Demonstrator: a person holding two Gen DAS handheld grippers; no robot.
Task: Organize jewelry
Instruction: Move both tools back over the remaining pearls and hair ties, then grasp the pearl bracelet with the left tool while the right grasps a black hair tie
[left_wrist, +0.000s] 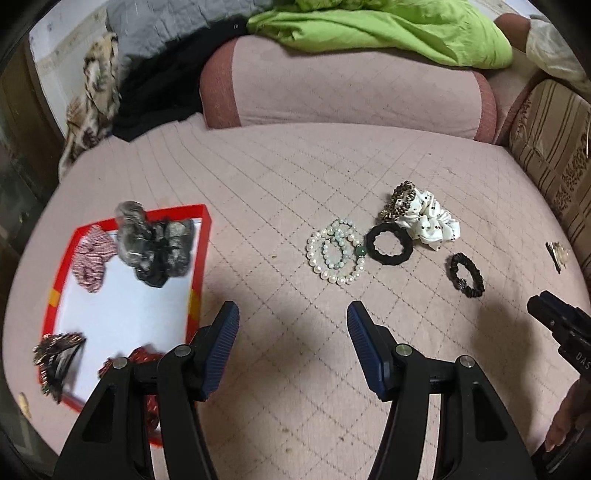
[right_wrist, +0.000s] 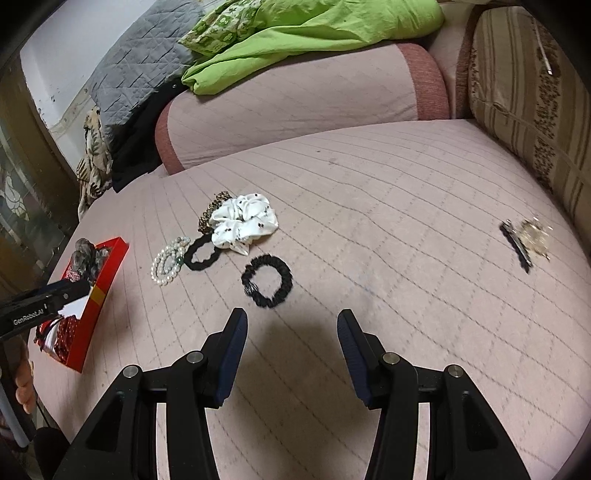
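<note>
A red-rimmed box (left_wrist: 201, 236) lies on the pink bed at the left and holds several scrunchies, among them a grey-black one (left_wrist: 155, 243). Pearl bracelets (left_wrist: 336, 251) lie mid-bed, next to a black hair tie (left_wrist: 389, 245), a white dotted scrunchie (left_wrist: 428, 216) and a leopard one (left_wrist: 399, 199). A dark shiny scrunchie (right_wrist: 266, 281) lies just ahead of my right gripper (right_wrist: 291, 323), which is open and empty. My left gripper (left_wrist: 293, 314) is open and empty, between the box and the bracelets. A gold hair clip (right_wrist: 526, 240) lies far right.
A pink bolster (left_wrist: 343, 85) with green cloth (left_wrist: 388, 29) on it runs along the back. A striped cushion (right_wrist: 532, 96) stands at the right. Grey and black fabrics (left_wrist: 162, 74) pile up at the back left, by the bed's left edge.
</note>
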